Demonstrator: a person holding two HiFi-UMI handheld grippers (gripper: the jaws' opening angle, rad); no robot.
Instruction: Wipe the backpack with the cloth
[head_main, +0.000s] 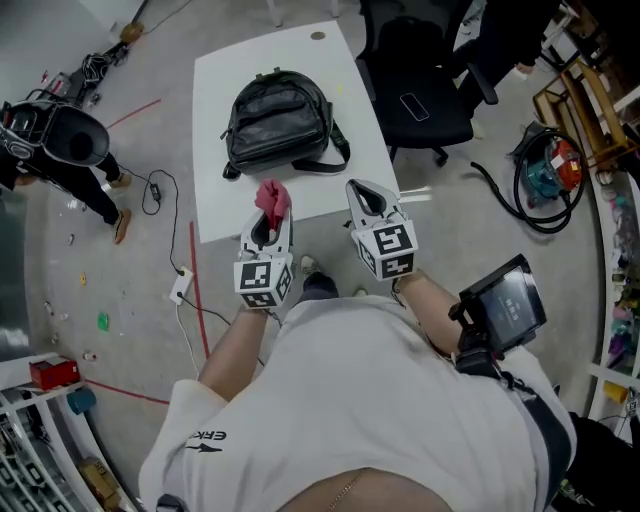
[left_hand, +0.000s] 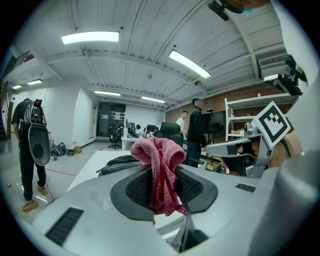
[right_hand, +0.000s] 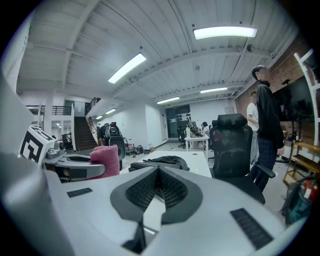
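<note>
On the table (head_main: 225, 212), beyond both grippers, sits the backpack (head_main: 280, 125): soft, slumped, probably slick, best steadied by its top handle. Near it, the light, limp cloth (head_main: 272, 198) is pinched in the left gripper (head_main: 270, 222). The right gripper (head_main: 366, 195) has its jaws together, empty.

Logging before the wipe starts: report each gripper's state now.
Left gripper: closed on the pink cloth.
Right gripper: closed, holding nothing.
</note>
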